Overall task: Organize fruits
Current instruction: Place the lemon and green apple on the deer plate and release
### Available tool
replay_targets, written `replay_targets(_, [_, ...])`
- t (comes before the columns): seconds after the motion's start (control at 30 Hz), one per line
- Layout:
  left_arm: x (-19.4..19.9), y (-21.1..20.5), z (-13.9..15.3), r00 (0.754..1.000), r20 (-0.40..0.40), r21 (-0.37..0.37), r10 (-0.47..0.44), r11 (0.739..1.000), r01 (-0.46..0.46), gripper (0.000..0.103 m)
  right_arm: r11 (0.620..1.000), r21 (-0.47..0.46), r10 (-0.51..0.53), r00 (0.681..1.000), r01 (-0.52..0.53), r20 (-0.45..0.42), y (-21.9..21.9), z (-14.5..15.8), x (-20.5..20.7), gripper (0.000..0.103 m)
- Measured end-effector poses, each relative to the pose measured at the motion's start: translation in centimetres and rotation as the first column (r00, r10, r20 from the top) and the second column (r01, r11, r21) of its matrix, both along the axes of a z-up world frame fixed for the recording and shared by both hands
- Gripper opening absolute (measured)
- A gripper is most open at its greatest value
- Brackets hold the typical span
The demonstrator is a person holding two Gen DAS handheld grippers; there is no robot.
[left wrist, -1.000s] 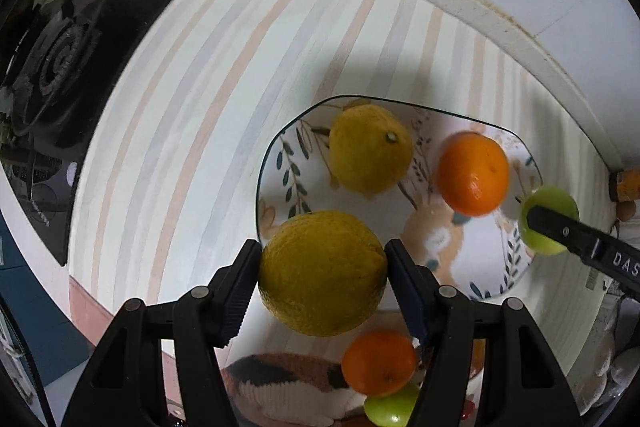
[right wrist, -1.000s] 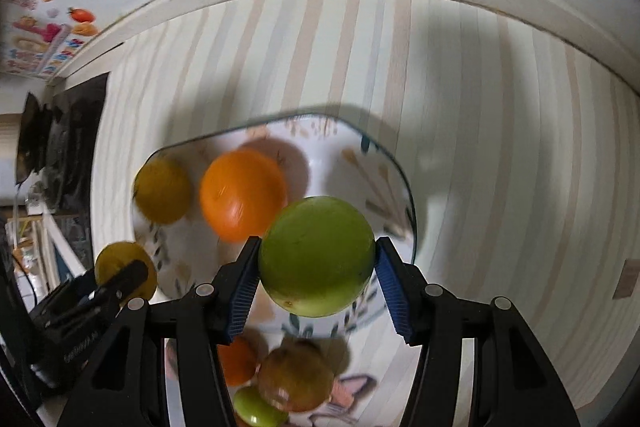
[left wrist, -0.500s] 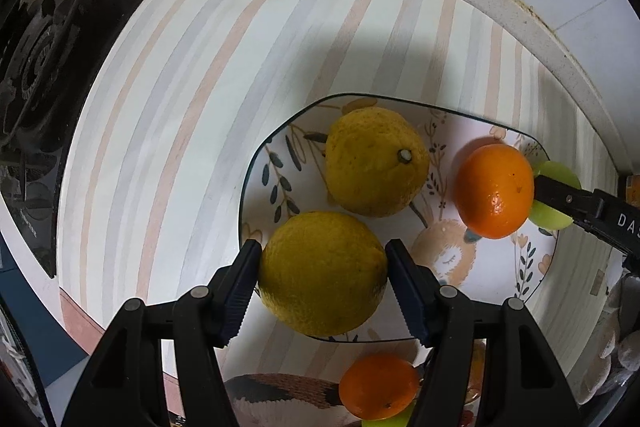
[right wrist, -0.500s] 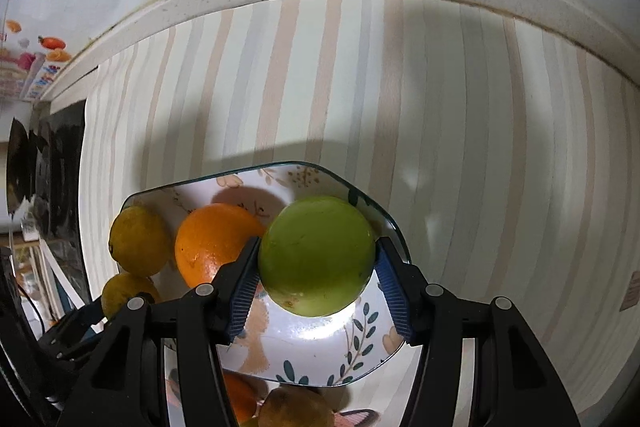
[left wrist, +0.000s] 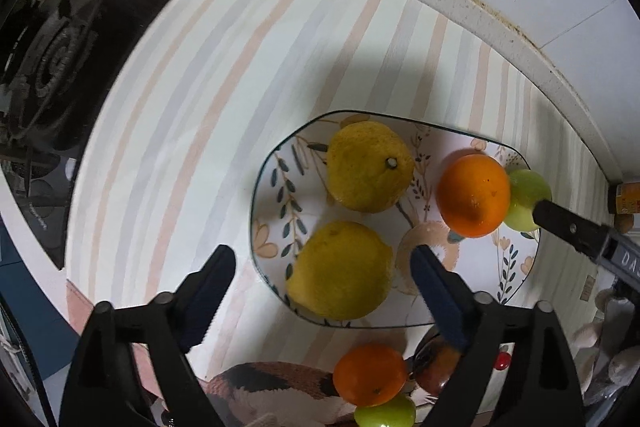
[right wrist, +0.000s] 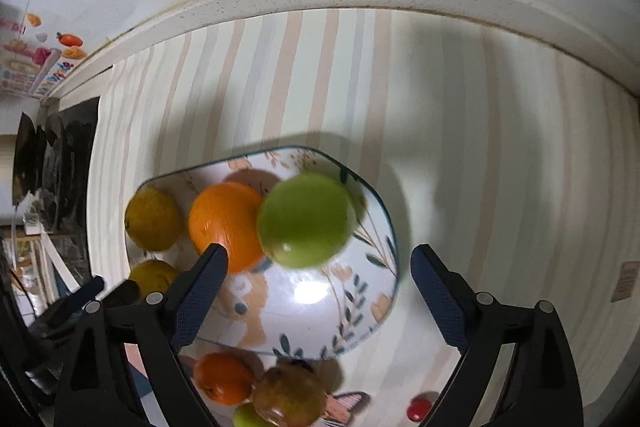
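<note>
Left wrist view: the left hand-held gripper points straight down over the floral plate. Its jaws are opening and stand wide; the near lemon lies between them on the plate, and neither pad touches it. A second lemon rests at 12 o'clock from it, apart. An orange sits at 2 o'clock on the plate, with the green fruit just behind it. One finger of the right hand-held gripper enters from 3 o'clock. Below the plate, at 6 o'clock, a further orange, a brownish fruit and a green one wait on the striped surface.

Right wrist view: the right hand-held gripper is likewise opening, jaws wide. The green fruit lies ahead of the fingertips, blurred, touching neither pad and just beside the orange; whether it has settled cannot be told. Both lemons show at 9 o'clock on the plate.

Judgement: the step in hand is release of two fruits onto the plate. The next move calls for lifting both grippers clear without nudging the placed fruit, then turning to the loose pieces at 6 o'clock. The green fruit near the rim could roll.
</note>
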State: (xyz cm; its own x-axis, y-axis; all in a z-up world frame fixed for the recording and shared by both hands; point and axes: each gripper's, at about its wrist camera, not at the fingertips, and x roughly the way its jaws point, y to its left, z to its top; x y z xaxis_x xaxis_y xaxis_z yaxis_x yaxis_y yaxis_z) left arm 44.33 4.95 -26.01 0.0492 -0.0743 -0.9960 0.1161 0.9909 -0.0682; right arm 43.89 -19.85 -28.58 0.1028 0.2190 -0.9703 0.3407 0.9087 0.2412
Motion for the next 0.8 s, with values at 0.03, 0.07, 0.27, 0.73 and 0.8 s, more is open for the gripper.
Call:
replay_targets(0.03, [-0.5,0.3,0.3,1.000,0.007,0.005,0.002,1.000,-0.002,0.090,1.000,-0.013,0.010,1.000,-0.010,0.004,0.2,0.3,-0.5,0.095])
replay_targets(0.07, [-0.7,0.5,0.5,1.000,0.012,0.009,0.005,1.000,-0.005,0.090,0.999,-0.030,0.022,1.000,-0.021,0.006,0.5,0.6,-0.8,0.095])
replay_targets(0.27, [-4.0,2.2,2.7,0.997,0.072,0.007,0.025,1.000,-0.025,0.090,0.991,-0.104,0.090,0.996,-0.086,0.027,2.3,2.7,-4.5,0.095])
replay_targets(0.73, [-13.0,1.1,8.5,0.972,0.233,0.020,0.022,0.999,-0.027,0.090,0.973,-0.162,0.187,0.972,-0.163,0.142,4.7,9.3,-13.5,0.095])
replay_targets(0.8, [-14.2,0.9,9.4,0.968,0.250,0.011,0.012,1.000,-0.015,0.090,0.975,-0.151,0.187,0.971,-0.164,0.149,4.8,10.2,-14.6,0.095])
